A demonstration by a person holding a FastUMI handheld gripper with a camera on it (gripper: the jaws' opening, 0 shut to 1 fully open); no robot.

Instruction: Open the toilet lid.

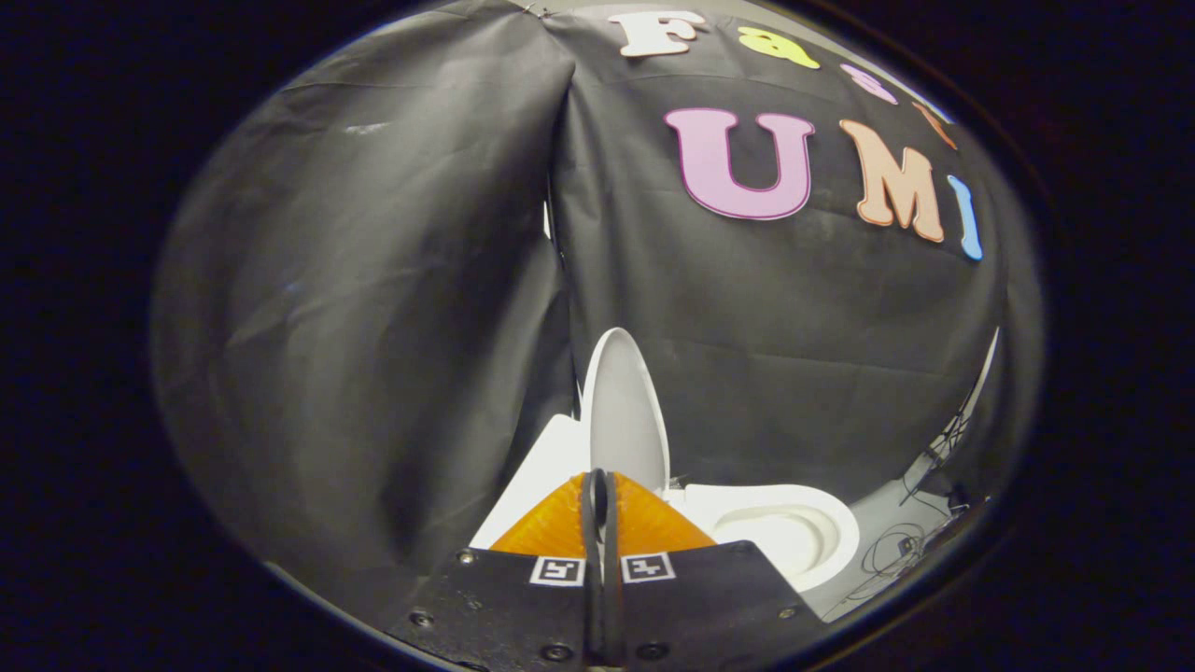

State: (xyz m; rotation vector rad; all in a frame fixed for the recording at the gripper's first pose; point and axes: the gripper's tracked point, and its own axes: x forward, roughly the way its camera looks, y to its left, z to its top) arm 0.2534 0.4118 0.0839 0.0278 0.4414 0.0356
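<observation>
Camera riding the tongs (pixel 598 495), facing forward, toilet lid (pixel 624 411) close ahead

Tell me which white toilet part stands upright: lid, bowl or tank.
The lid: it stands raised on edge just beyond the shut gripper, while the bowl lies open, facing up.

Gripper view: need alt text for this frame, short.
A white oval plastic toilet lid stands raised upright just beyond the tool, whose two orange fingers are closed together with no gap, gripping nothing visible. The white ceramic toilet bowl lies open beside them, black cloth booth wall behind.
</observation>
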